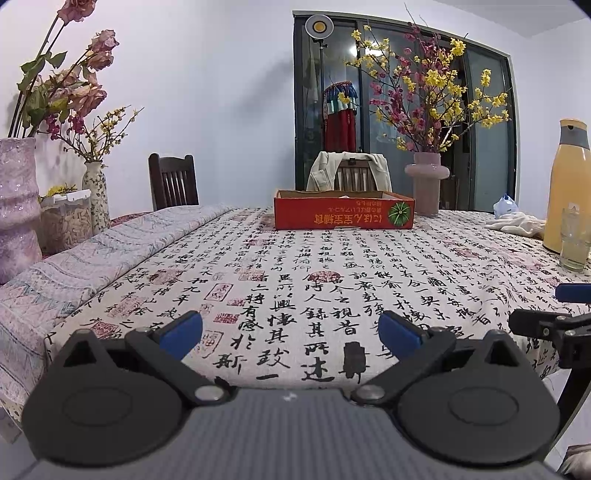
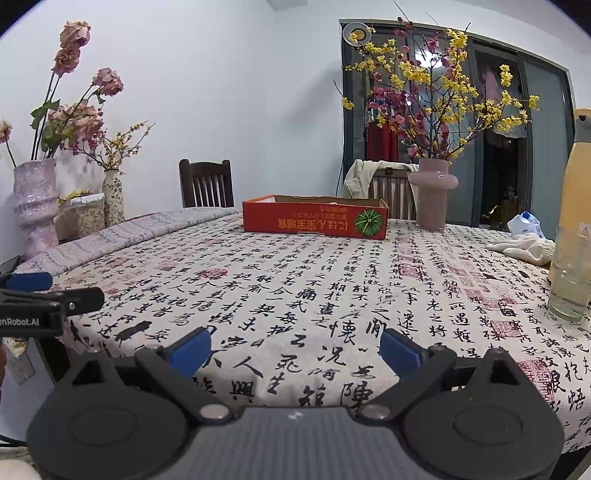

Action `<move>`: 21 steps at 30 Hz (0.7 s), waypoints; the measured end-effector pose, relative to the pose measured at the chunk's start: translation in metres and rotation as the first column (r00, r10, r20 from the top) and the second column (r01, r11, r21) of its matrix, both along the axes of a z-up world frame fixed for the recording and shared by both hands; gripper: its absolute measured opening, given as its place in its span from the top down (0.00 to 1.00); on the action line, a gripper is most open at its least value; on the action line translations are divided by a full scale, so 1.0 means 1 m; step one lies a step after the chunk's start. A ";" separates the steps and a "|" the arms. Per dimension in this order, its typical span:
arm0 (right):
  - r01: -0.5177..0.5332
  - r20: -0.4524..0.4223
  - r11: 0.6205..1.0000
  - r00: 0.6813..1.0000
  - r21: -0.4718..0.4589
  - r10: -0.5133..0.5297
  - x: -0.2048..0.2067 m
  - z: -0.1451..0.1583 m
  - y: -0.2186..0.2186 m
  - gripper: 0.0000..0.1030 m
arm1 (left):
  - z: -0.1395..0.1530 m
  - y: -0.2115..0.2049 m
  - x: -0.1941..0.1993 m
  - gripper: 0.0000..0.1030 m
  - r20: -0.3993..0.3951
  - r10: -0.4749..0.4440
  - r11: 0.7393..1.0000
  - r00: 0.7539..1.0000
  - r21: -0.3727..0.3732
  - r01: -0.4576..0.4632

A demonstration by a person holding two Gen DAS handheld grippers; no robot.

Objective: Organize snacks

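Left tool (image 1: 290,334) spread wide, nothing between blue pads, hovering over near edge of my desk (image 1: 332,258). Right tool (image 2: 295,349) also wide, holding nothing, just beside it. Red snack box (image 1: 344,209) sits at far side of desk, well apart from both tools, contents hidden from me. Pink vase (image 1: 427,184) just right of box. Yellow jug (image 1: 567,184) and glass (image 1: 575,240) at right edge.

Room inventory. Walls (image 1: 221,92): painted plain white. Glazed sliding doors (image 1: 480,129), dark-framed, are set in the far wall. A round studio lamp (image 1: 319,26) is mounted on a stand (lit). Two dark wooden chairs (image 1: 173,181) are placed behind the table (image 1: 295,266); one (image 2: 388,184) is draped with a pale garment.
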State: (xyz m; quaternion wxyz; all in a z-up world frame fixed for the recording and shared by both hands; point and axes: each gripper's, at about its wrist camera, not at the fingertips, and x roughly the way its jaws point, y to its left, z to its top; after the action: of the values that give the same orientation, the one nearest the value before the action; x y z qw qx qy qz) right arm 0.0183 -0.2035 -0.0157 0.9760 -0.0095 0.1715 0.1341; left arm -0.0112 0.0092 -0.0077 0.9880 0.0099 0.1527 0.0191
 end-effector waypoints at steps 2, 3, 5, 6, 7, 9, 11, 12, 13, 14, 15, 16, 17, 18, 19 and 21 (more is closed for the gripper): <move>0.001 0.000 1.000 1.000 -0.003 -0.001 0.000 0.000 0.001 0.04 | 0.000 0.000 0.000 0.00 0.000 0.000 1.000 1.000 0.000 0.000; -0.001 0.000 1.000 1.000 -0.002 0.001 0.000 0.000 0.001 0.04 | 0.000 0.000 0.000 0.00 0.000 0.000 1.000 1.000 0.000 0.000; -0.001 -0.001 1.000 1.000 -0.002 0.001 0.000 0.000 0.001 0.04 | 0.000 0.000 0.000 0.00 0.001 0.000 1.000 1.000 0.000 0.000; -0.001 -0.001 1.000 1.000 -0.002 0.001 0.001 0.000 0.001 0.04 | 0.000 0.000 0.000 0.00 0.002 0.000 1.000 1.000 0.001 0.000; -0.001 -0.002 1.000 1.000 -0.001 0.001 0.001 0.000 0.001 0.04 | 0.001 0.000 0.000 0.00 0.002 0.000 1.000 1.000 0.001 0.000; 0.000 -0.002 1.000 1.000 0.000 0.000 0.001 0.000 0.001 0.04 | 0.001 0.000 0.000 0.00 0.002 0.001 1.000 1.000 0.001 -0.001; -0.001 -0.001 1.000 1.000 -0.001 0.001 0.001 0.000 0.001 0.04 | 0.001 0.000 0.000 0.00 0.002 0.000 1.000 1.000 0.001 0.000; -0.001 -0.001 1.000 1.000 -0.001 0.001 0.001 0.000 0.001 0.04 | 0.000 0.000 0.000 0.00 0.002 0.000 1.000 1.000 0.000 0.000; -0.001 -0.002 1.000 1.000 -0.001 0.001 0.001 0.000 0.001 0.04 | 0.000 0.000 0.000 0.00 0.002 0.000 1.000 1.000 0.000 0.000; -0.001 -0.002 1.000 1.000 -0.002 0.001 0.000 0.000 0.001 0.04 | 0.000 0.000 0.000 0.00 0.002 -0.001 1.000 1.000 -0.001 0.001; -0.001 -0.002 1.000 1.000 -0.002 0.001 0.000 -0.001 0.001 0.04 | 0.001 0.000 0.000 0.00 0.003 -0.002 1.000 1.000 -0.001 0.002; -0.001 -0.002 1.000 1.000 -0.001 0.001 0.000 -0.001 0.001 0.04 | 0.001 0.000 0.000 0.00 0.004 -0.001 1.000 1.000 -0.001 0.001; -0.001 -0.001 1.000 1.000 -0.002 0.000 0.000 -0.001 0.001 0.04 | 0.001 0.000 -0.001 0.00 0.005 -0.001 1.000 1.000 -0.001 0.001; 0.000 -0.001 1.000 1.000 -0.002 0.000 0.000 -0.001 0.001 0.04 | 0.001 0.000 0.000 0.00 0.005 -0.002 1.000 1.000 -0.002 0.002; 0.000 0.000 1.000 1.000 -0.001 0.000 0.000 -0.001 0.001 0.04 | 0.002 0.000 0.000 0.00 0.006 -0.002 1.000 1.000 -0.002 0.002; -0.002 0.000 1.000 1.000 0.002 0.002 0.000 -0.001 0.001 0.04 | 0.002 0.000 0.000 0.00 0.005 -0.001 1.000 1.000 -0.003 0.001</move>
State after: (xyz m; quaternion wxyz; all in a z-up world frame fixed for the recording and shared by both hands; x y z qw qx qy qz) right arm 0.0184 -0.2028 -0.0164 0.9758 -0.0088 0.1715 0.1350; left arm -0.0115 0.0089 -0.0060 0.9884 0.0084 0.1503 0.0182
